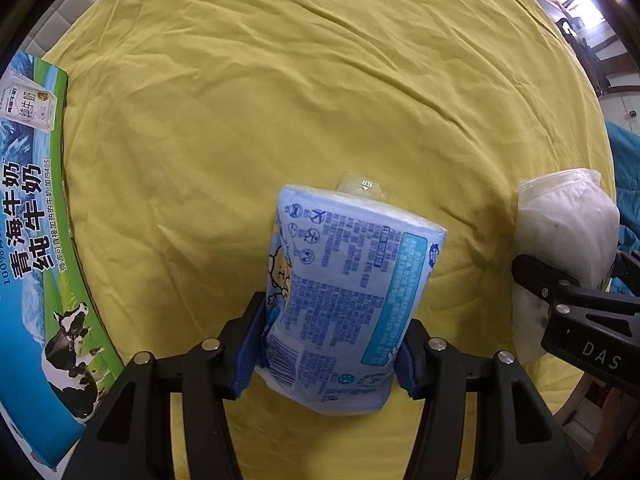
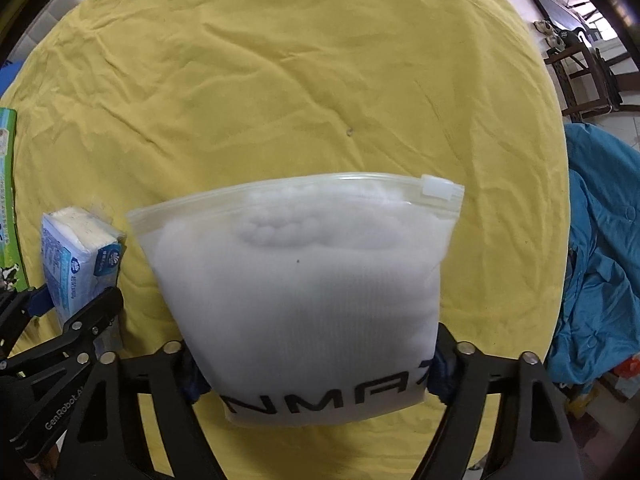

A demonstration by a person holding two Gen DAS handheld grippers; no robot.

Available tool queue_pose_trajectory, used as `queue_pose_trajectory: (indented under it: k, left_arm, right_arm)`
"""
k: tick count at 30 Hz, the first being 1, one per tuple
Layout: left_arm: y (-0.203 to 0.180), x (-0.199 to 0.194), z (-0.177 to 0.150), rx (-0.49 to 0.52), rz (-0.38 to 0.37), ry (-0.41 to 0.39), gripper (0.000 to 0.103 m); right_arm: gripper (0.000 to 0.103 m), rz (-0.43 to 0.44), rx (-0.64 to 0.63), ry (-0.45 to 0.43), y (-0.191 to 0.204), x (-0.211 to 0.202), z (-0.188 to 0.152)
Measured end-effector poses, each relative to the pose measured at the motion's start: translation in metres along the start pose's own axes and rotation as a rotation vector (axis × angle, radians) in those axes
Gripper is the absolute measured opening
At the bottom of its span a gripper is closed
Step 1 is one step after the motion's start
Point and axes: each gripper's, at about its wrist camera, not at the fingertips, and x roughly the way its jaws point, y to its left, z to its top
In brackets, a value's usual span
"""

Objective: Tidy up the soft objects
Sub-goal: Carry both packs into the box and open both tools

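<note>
Left wrist view: the left gripper [image 1: 326, 350] has its jaws pinching a blue tissue pack [image 1: 344, 288] above the yellow cloth [image 1: 280, 100] on the desk, a milk carton box [image 1: 36, 220] at far left. The right gripper [image 2: 316, 372] pinches a zip bag [image 2: 300, 280] filled with white fluffy fabric, zipper closed.
</note>
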Motion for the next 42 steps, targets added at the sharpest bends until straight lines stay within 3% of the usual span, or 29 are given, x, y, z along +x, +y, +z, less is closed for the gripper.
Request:
queue_pose_trajectory:
  k: [9, 17, 24, 33, 42]
  left_arm:
    - [-0.002, -0.024, 0.001, 0.004, -0.021, -0.039, 0.050]
    - [0.004, -0.083, -0.004, 0.003, -0.061, -0.146, 0.050]
    - [0.030, -0.144, -0.018, -0.018, -0.120, -0.249, 0.049]
    - [0.107, -0.207, -0.057, -0.077, -0.184, -0.354, 0.049]
    - [0.222, -0.231, -0.101, -0.195, -0.119, -0.414, 0.049]
  right_arm:
    - [0.071, 0.036, 0.012, -0.044, -0.004, -0.036, -0.013]
    - [0.071, 0.102, 0.013, -0.117, 0.007, -0.089, -0.021]
    - [0.071, 0.130, -0.022, -0.209, 0.034, -0.156, -0.037]
    - [0.070, 0.216, -0.057, -0.287, 0.112, -0.220, -0.054]
    - [0.070, 0.293, -0.164, -0.309, 0.238, -0.248, -0.064]
